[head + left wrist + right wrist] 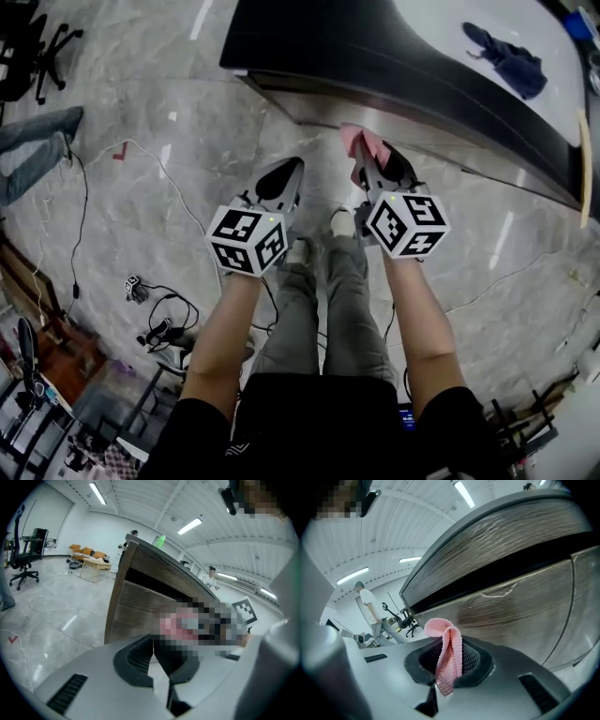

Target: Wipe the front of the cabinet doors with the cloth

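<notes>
Right gripper view: right gripper (451, 663) is pinching the pink cloth (440, 628) at centre frame, presenting it towards the cabinet door (520, 606).
Left gripper (160, 662): idling, jaws together, empty.

Two hand-held grippers (284, 172) (371, 159), one pink cloth (360, 141), one cabinet (375, 56), one blue cloth (511, 61).

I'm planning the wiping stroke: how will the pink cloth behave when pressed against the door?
Probably floppy: the cloth droops folded over where the right gripper pinches it. Its open knit looks light, so it may bunch rather than spread on the door.
</notes>
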`<control>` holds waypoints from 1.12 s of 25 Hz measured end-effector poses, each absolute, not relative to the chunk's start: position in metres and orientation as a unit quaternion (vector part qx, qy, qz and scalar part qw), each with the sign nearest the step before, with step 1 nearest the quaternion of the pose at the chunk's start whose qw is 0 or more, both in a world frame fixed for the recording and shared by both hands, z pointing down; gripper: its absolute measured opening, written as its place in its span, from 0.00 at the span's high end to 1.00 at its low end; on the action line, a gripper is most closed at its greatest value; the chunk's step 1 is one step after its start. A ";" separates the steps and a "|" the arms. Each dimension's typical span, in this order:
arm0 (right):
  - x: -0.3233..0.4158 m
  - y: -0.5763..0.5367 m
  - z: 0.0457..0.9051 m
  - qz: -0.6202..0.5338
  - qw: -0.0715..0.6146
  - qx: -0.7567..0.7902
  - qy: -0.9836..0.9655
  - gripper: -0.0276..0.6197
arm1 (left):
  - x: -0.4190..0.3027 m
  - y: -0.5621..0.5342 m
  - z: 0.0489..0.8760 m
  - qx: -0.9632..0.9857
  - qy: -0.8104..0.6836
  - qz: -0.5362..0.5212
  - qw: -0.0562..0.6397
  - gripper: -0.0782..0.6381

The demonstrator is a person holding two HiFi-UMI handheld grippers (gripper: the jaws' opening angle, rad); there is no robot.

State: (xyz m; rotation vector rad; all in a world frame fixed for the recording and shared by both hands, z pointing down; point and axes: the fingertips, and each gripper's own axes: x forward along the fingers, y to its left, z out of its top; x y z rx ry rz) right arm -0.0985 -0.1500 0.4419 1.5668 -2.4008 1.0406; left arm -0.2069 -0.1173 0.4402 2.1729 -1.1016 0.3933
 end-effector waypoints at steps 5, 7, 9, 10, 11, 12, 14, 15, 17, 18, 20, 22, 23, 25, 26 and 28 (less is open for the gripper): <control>-0.147 -0.163 0.449 0.339 0.060 0.483 -0.805 0.89 | -0.247 -0.117 0.447 0.813 -0.452 0.140 0.339 0.88; -0.162 -0.169 0.452 0.337 0.064 0.474 -0.811 0.89 | -0.258 -0.117 0.451 0.807 -0.462 0.135 0.343 0.88; -0.176 -0.173 0.455 0.335 0.070 0.463 -0.818 0.89 | -0.265 -0.114 0.455 0.802 -0.469 0.130 0.348 0.88; -0.182 -0.175 0.457 0.334 0.073 0.457 -0.821 0.89 | -0.268 -0.113 0.456 0.799 -0.471 0.129 0.349 0.88; -0.188 -0.177 0.459 0.332 0.076 0.453 -0.824 0.89 | -0.271 -0.113 0.457 0.797 -0.474 0.127 0.351 0.88; -0.192 -0.180 0.460 0.331 0.078 0.450 -0.826 0.89 | -0.274 -0.114 0.458 0.795 -0.477 0.126 0.352 0.88; -0.199 -0.186 0.464 0.328 0.081 0.449 -0.827 0.89 | -0.279 -0.118 0.458 0.793 -0.482 0.121 0.353 0.88; -0.201 -0.189 0.466 0.328 0.081 0.449 -0.827 0.89 | -0.280 -0.121 0.458 0.793 -0.483 0.120 0.352 0.88; -0.202 -0.195 0.469 0.328 0.082 0.451 -0.826 0.89 | -0.280 -0.125 0.457 0.795 -0.482 0.121 0.348 0.88; -0.201 -0.197 0.470 0.326 0.084 0.452 -0.826 0.89 | -0.279 -0.126 0.458 0.796 -0.481 0.122 0.347 0.88; -0.196 -0.199 0.471 0.322 0.089 0.455 -0.826 0.89 | -0.278 -0.128 0.458 0.799 -0.477 0.124 0.344 0.88; -0.187 -0.198 0.470 0.317 0.091 0.459 -0.825 0.89 | -0.274 -0.129 0.460 0.802 -0.471 0.127 0.344 0.88; -0.181 -0.196 0.469 0.315 0.091 0.463 -0.823 0.89 | -0.271 -0.128 0.461 0.804 -0.468 0.129 0.345 0.88; -0.165 -0.193 0.469 0.316 0.089 0.473 -0.818 0.89 | -0.260 -0.128 0.463 0.808 -0.458 0.133 0.347 0.88; -0.156 -0.192 0.470 0.317 0.088 0.480 -0.814 0.89 | -0.254 -0.127 0.465 0.810 -0.452 0.136 0.347 0.88; -0.137 -0.188 0.472 0.319 0.085 0.492 -0.805 0.89 | -0.237 -0.126 0.467 0.817 -0.438 0.142 0.347 0.88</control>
